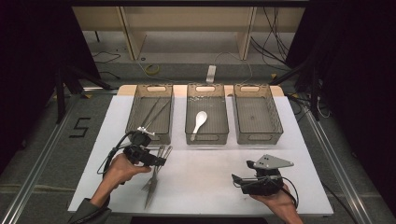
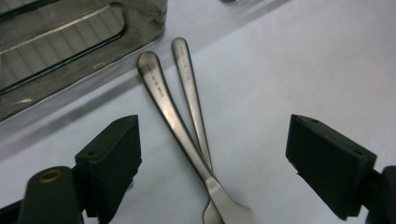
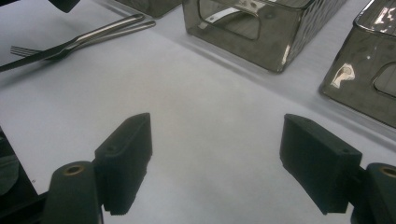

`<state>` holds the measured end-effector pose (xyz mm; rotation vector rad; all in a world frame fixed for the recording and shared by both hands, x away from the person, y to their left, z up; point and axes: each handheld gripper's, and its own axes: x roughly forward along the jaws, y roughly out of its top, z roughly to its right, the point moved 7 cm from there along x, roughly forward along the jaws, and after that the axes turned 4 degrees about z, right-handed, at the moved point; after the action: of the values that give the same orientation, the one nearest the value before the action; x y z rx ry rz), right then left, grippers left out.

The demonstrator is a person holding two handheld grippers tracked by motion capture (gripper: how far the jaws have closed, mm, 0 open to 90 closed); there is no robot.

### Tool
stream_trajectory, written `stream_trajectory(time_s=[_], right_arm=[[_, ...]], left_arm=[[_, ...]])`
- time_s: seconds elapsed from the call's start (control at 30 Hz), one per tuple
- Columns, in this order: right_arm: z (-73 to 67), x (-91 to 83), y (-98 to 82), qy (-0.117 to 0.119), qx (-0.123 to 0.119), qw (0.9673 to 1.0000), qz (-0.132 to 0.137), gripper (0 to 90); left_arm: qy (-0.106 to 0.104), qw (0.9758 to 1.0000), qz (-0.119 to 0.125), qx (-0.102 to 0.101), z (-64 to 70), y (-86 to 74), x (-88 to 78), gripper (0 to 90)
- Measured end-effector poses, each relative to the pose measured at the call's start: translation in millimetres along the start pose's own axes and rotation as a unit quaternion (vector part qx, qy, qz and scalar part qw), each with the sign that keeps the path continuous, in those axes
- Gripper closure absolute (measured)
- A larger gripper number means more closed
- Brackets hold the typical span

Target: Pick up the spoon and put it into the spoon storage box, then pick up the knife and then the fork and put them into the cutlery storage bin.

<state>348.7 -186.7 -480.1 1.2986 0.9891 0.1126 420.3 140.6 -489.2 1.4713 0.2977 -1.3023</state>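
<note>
A metal knife (image 1: 150, 193) and a metal fork (image 1: 152, 179) lie crossed on the white table (image 1: 210, 182), at the front left, handles pointing to the bins. My left gripper (image 1: 161, 161) hovers open just over those handles. In the left gripper view the knife handle (image 2: 161, 95) and the fork handle (image 2: 190, 84) lie between the wide-apart jaws of the left gripper (image 2: 212, 161), touching neither. My right gripper (image 1: 237, 179) is open at the front right over bare table, and nothing sits within the right gripper (image 3: 215, 163). The fork (image 3: 21, 50) and knife (image 3: 84, 39) show far left.
Three grey see-through bins stand in a row at the back: the left bin (image 1: 154, 137) holds thin metal sticks (image 1: 154, 112), the middle bin (image 1: 208, 138) holds a white spoon (image 1: 200, 122), and nothing is visible in the right bin (image 1: 258, 137). Bare table lies between the two grippers.
</note>
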Motion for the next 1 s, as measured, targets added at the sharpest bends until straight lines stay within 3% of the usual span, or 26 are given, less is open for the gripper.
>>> stream_trajectory(time_s=[0.43,0.73,1.0], right_arm=[[0.6,-0.9,0.6,-0.001,0.001,1.0000,0.003,25.3],[0.0,-2.0,2.4,0.002,0.006,0.9999,0.012,23.5],[-0.6,-1.3,3.1,0.005,0.001,0.9999,0.011,23.5]], left_arm=[[0.021,0.9993,-0.029,0.002,-6.4,-14.1,6.2,17.6],[0.020,0.9990,-0.039,-0.002,-8.7,-18.0,9.5,18.0],[0.013,0.9979,-0.063,0.004,-9.5,-25.4,14.2,30.6]])
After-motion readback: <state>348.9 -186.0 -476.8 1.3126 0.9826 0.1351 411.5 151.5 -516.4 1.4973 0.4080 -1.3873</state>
